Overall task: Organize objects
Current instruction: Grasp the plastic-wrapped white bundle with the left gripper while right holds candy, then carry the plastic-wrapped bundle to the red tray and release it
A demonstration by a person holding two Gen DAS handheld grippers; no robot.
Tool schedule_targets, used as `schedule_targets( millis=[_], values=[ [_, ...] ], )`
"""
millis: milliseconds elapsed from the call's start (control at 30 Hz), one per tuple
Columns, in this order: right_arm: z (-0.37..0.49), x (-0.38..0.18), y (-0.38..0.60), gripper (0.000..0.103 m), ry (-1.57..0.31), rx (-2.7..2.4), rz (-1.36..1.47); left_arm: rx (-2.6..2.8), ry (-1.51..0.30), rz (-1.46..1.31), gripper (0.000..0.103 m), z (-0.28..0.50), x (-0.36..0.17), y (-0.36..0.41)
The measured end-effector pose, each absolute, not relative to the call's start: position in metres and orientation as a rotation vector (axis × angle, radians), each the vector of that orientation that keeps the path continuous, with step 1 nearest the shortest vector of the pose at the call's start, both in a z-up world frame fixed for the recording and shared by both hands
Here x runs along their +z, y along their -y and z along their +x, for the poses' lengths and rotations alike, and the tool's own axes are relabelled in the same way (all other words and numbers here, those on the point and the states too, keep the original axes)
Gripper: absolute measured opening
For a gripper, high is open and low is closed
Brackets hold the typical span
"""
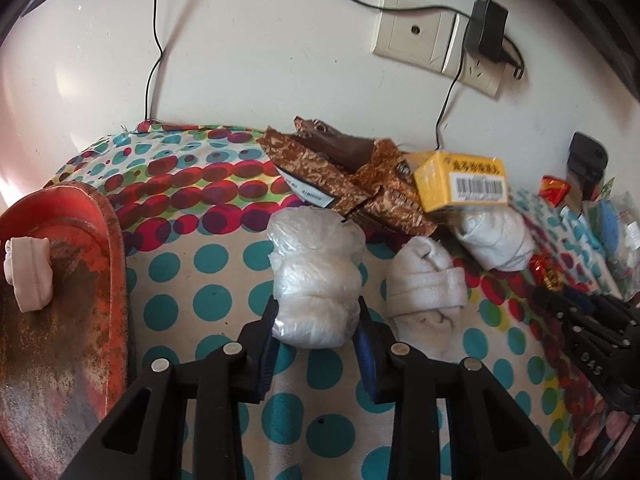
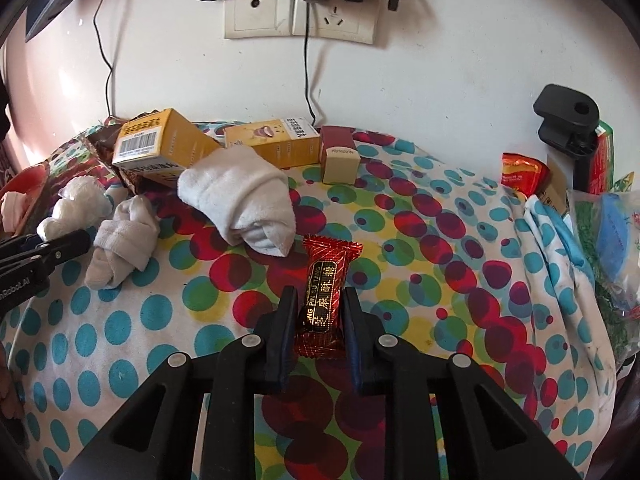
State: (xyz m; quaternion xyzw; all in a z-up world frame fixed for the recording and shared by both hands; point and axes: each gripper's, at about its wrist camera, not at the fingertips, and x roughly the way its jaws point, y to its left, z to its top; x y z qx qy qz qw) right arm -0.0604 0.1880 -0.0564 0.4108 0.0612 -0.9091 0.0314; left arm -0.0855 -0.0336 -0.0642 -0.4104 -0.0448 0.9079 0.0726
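My left gripper (image 1: 318, 312) is shut on a white sock bundle wrapped in clear plastic (image 1: 316, 272), just above the dotted cloth. It also shows in the right wrist view (image 2: 78, 202). My right gripper (image 2: 320, 300) is shut on a red candy in a foil wrapper (image 2: 326, 296). Two rolled white socks lie near: one (image 1: 424, 284) right of the left gripper, one (image 1: 496, 240) under a yellow box (image 1: 460, 180). A pink sock (image 1: 28, 272) lies in a red tray (image 1: 92, 248) at the left.
A torn brown box (image 1: 344, 172) lies at the back by the wall. In the right wrist view, a second yellow box (image 2: 272, 140) and a small red-and-beige box (image 2: 339, 160) stand at the back. Snack packets (image 2: 520, 174) and a plastic bag (image 2: 612, 236) crowd the right edge. Cables hang from wall sockets (image 2: 300, 8).
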Motion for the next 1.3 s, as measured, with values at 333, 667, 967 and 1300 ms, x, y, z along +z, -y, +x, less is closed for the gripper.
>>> schedule_targets(
  millis=[333, 667, 967, 1300],
  values=[
    [-0.058, -0.055, -0.188, 0.021, -0.182, -2.801, 1.245, 2.709, 0.057, -1.218, 0.034, -0.077, -0.052, 0.027],
    [-0.059, -0.055, -0.187, 0.021, -0.176, -2.800, 1.240, 2.729, -0.038, -1.252, 0.034, -0.059, -0.035, 0.030],
    [-0.061, -0.057, -0.190, 0.022, -0.160, -2.789, 1.272, 2.807, -0.037, -1.307, 0.034, -0.050, -0.016, 0.080],
    [-0.061, -0.057, -0.189, 0.022, -0.163, -2.783, 1.283, 2.907, -0.015, -1.334, 0.034, -0.045, 0.002, 0.150]
  ],
)
